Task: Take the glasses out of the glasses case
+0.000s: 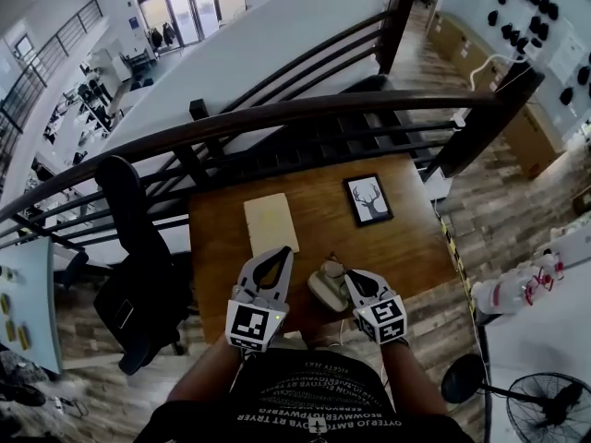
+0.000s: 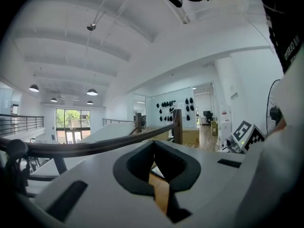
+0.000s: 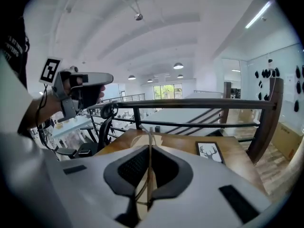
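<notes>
The brown wooden worktop [image 1: 406,247] is mostly bare. Between the pale rectangular board [image 1: 271,221] and the black-framed deer picture [image 1: 368,199] an open strip runs to the far edge. Behind that edge the dark curved railing [image 1: 277,113] closes the way. A black office chair [image 1: 138,275] stands just beside the left side. At the near edge the light grey glasses case [image 1: 325,289] takes the room between the left gripper [image 1: 284,252] and the right gripper [image 1: 350,274], whose fingers are pressed on the thin glasses [image 3: 148,175].
</notes>
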